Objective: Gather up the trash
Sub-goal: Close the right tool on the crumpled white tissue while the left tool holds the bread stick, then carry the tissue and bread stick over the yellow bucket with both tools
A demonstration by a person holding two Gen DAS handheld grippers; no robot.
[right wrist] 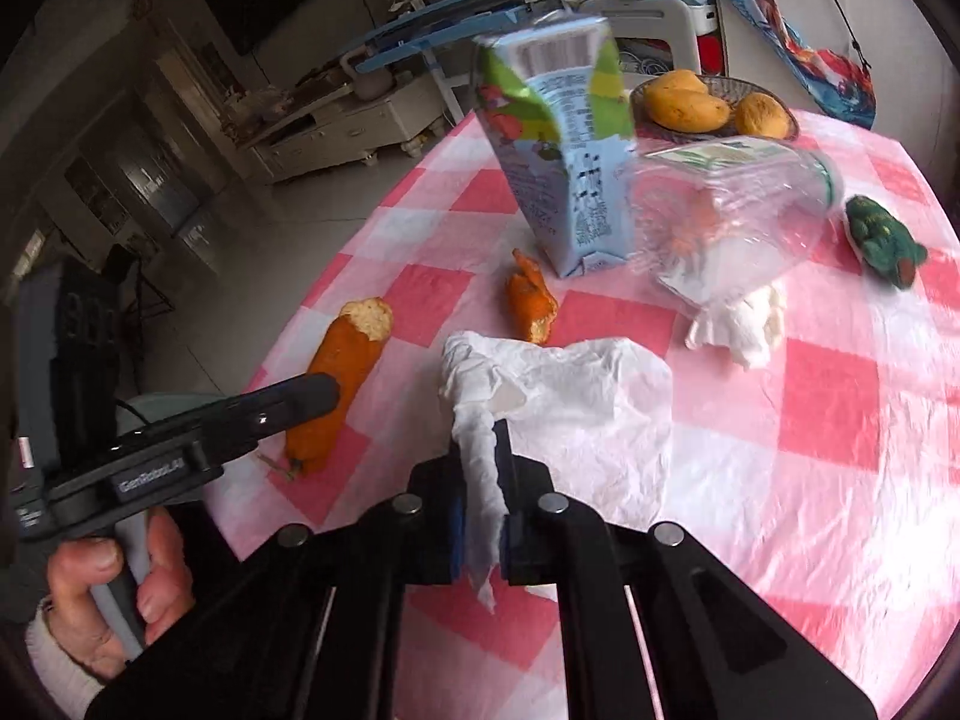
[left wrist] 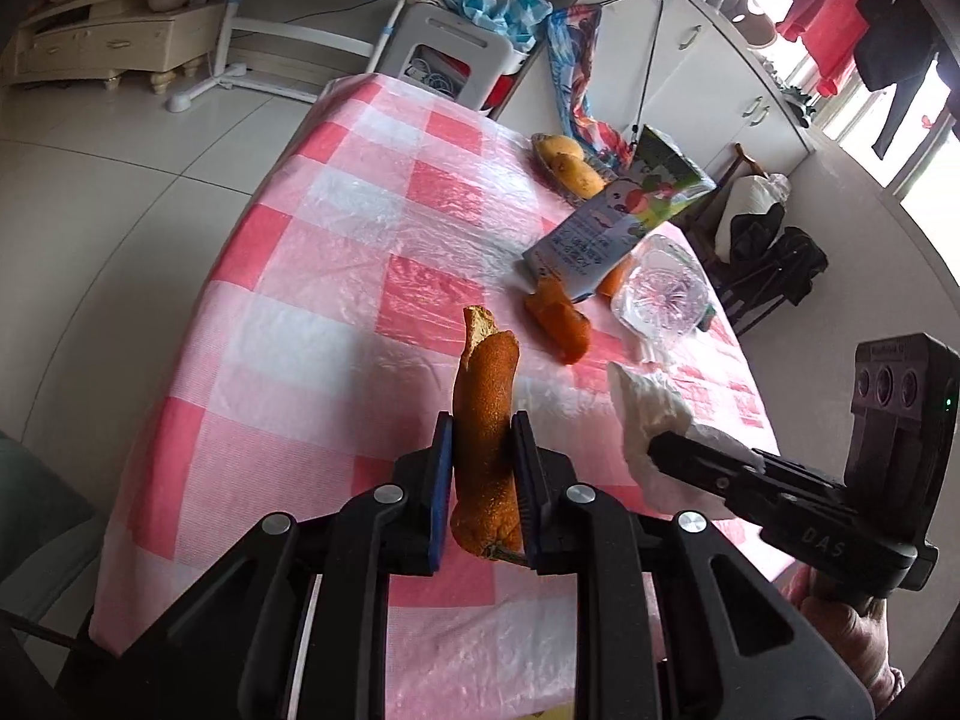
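orange peel strip [left wrist: 487, 444] | clamped in left gripper [left wrist: 481, 450] fingers, long axis running forward between them | white tissue [right wrist: 576, 396] pinched in right gripper [right wrist: 480, 516] | second peel [right wrist: 531, 306] on surface, ahead, nearer right | no bin visible

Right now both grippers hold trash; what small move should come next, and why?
Probably carry both away to a bin, which no view shows. The left gripper grips the orange peel, the right gripper the white tissue.
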